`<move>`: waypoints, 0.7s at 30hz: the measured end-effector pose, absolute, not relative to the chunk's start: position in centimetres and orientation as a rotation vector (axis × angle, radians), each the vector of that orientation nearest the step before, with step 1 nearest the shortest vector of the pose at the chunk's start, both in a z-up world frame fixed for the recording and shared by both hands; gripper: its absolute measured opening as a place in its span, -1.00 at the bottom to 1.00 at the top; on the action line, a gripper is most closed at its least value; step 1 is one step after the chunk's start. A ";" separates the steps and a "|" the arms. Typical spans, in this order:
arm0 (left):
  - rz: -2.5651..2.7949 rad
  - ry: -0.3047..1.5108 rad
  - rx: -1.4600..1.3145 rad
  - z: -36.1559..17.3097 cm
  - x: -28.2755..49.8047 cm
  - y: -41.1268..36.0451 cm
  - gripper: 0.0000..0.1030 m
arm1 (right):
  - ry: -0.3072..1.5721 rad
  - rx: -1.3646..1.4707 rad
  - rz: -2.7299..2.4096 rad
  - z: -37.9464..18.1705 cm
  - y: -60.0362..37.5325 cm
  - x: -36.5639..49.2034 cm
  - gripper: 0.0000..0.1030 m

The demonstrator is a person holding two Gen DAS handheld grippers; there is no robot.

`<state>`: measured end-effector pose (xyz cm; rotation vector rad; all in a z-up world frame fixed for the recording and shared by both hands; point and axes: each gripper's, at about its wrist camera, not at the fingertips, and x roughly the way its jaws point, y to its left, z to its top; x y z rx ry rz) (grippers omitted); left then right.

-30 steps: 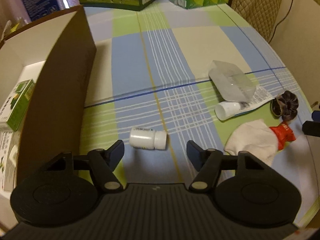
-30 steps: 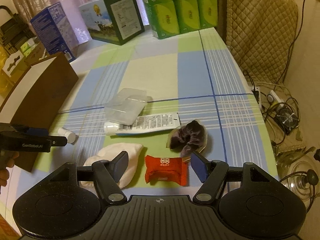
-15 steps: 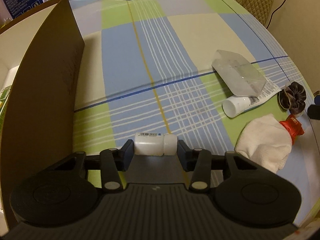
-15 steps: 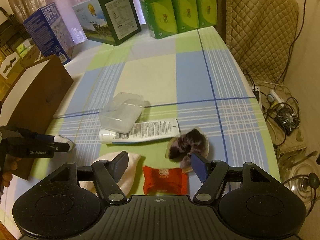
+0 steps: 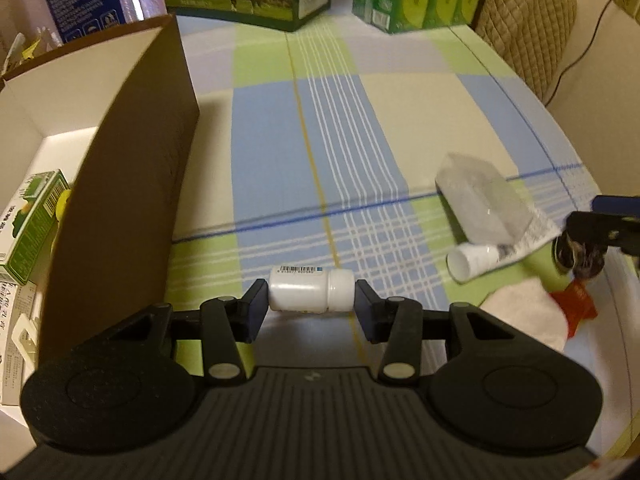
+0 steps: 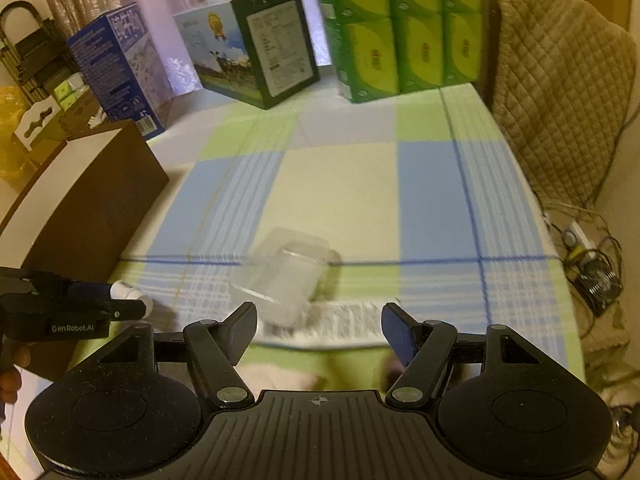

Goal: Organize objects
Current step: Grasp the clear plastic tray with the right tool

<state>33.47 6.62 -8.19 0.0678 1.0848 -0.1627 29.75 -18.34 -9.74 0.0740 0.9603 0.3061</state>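
Observation:
My left gripper (image 5: 311, 307) is shut on a small white pill bottle (image 5: 311, 291), held sideways just above the checked tablecloth (image 5: 280, 152). An open brown cardboard box (image 5: 132, 184) stands to its left with a green carton (image 5: 34, 220) inside. To the right lie a clear plastic container (image 5: 482, 200), a white tube (image 5: 500, 250), a white cloth (image 5: 528, 312), a red packet (image 5: 578, 304) and a dark scrunchie (image 5: 580, 258). My right gripper (image 6: 319, 332) is open above the tube (image 6: 340, 322) and clear container (image 6: 284, 276). The left gripper with the bottle (image 6: 128, 292) shows at the left of the right wrist view.
A blue box (image 6: 116, 68), a cow-print carton (image 6: 256, 44) and green tissue packs (image 6: 400, 28) line the table's far edge. A quilted chair (image 6: 560, 92) stands at the right, with cables and a fan (image 6: 596, 280) on the floor beyond the table edge.
My left gripper closed on the pill bottle and lifted it slightly. My right gripper moved forward over the red packet and scrunchie toward the tube, staying open.

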 end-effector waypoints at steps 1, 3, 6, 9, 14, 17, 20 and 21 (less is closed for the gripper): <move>-0.158 1.081 0.063 -8.0 33.6 6.6 -0.19 | 0.958 0.071 0.311 -9.8 -17.9 30.2 0.28; -0.148 1.074 0.054 -7.7 34.0 6.7 -0.19 | 0.953 0.068 0.318 -10.0 -16.8 31.0 0.28; -0.142 1.067 0.042 -7.6 34.5 6.6 -0.19 | 0.965 0.069 0.316 -10.6 -15.1 32.7 0.28; -0.136 1.064 0.033 -7.6 34.9 6.6 -0.19 | 0.996 0.070 0.301 -11.5 -13.9 34.2 0.28; -0.131 1.063 0.021 -7.6 35.5 6.7 -0.19 | 1.050 0.071 0.250 -12.9 -12.8 36.2 0.28; -0.127 1.067 0.018 -7.8 35.8 6.8 -0.19 | 1.079 0.083 0.234 -13.7 -12.8 37.0 0.28; -0.127 1.068 0.015 -7.8 35.9 6.8 -0.19 | 1.096 0.086 0.220 -14.3 -12.7 37.3 0.28; -0.126 1.068 0.015 -7.9 35.9 6.8 -0.19 | 1.104 0.081 0.211 -14.5 -12.7 37.5 0.28</move>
